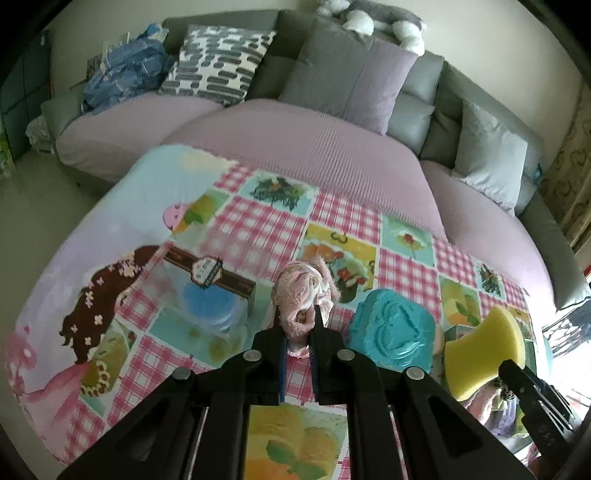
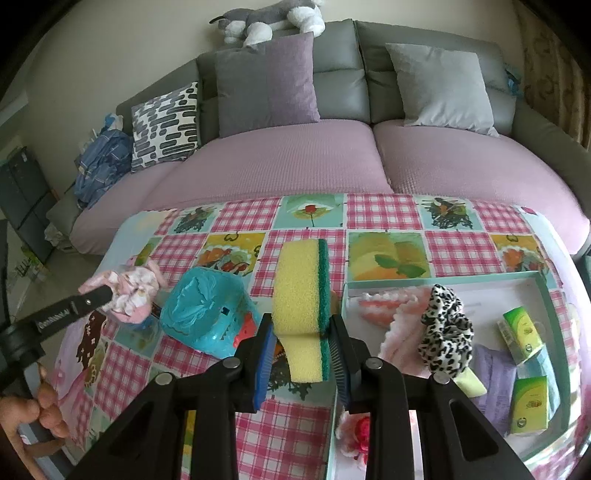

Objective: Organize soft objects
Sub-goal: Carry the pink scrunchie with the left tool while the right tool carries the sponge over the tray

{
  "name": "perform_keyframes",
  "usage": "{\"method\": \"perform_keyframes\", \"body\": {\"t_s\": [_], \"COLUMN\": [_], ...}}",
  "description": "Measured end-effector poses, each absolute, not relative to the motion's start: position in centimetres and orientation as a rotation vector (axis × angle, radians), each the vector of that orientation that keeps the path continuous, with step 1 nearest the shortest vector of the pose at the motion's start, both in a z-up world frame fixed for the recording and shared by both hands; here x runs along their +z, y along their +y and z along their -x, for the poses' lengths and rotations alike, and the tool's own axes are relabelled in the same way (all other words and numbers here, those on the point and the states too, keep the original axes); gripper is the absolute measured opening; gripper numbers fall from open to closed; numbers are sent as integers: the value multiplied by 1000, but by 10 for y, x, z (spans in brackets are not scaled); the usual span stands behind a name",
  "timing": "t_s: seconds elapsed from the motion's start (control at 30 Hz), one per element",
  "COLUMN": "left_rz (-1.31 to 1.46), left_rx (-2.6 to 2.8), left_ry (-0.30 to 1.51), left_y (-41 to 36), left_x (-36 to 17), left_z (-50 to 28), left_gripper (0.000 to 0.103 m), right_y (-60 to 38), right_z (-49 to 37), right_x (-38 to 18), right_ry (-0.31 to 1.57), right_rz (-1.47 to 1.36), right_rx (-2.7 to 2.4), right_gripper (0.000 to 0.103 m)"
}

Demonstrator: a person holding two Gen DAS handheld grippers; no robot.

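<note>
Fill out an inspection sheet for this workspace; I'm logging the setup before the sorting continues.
Surface: table under a patchwork tablecloth with pink gingham and fruit squares.
Job's things: pink scrunchie in the left tongs; yellow-green sponge in the right tongs; shallow tray holding a leopard scrunchie, pink cloth and green tissue packs.
Clutter: teal plastic box; clear box with a blue item.
Grippers: both tongs shut on their items, lifted off the cloth.
Cables: nothing seen.
Surroundings: grey sofa with cushions; plush husky on its back; blue clothing at one end.
</note>
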State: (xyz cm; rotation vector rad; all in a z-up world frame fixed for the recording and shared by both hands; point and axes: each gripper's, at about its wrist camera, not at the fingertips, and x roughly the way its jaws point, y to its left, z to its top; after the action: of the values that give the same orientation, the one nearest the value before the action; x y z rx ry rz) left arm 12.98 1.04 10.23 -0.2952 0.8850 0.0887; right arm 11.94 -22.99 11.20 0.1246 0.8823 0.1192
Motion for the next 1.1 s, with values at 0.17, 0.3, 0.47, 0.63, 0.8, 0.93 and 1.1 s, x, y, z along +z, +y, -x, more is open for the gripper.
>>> {"method": "perform_keyframes", "body": {"t_s": [0.17,0.3,0.47,0.63,0.8,0.93,1.1], "left_rz": [276,254,229,199,169,139,73], "left_rx": [92,74,45,18,-35,-102,-225], "left_ry": [824,775,729,693,677,683,700], "left_y": [9,2,-8,-22,-43,-71,-124], "left_x": [124,141,158,172,180,182,180], "left_z": [-119,-109,-100,-92,-89,-90,-92], "left_gripper": [10,10,10,10,10,10,10], "right_y": [-235,-242,-260,-285,-319,-349,-385], "right_z": [-110,-99,-85,-73,-65,-62,-53], "right_x": [122,133,148,160,161,156,152], "right_ry": [867,856,824,793,792,804,803], "right_rz": [-128,-137,-157,-179,-226,-269,-322], "right_rx": [119,107,82,31,-40,-115,-195], "right_gripper": [31,31,31,31,31,31,31]}}
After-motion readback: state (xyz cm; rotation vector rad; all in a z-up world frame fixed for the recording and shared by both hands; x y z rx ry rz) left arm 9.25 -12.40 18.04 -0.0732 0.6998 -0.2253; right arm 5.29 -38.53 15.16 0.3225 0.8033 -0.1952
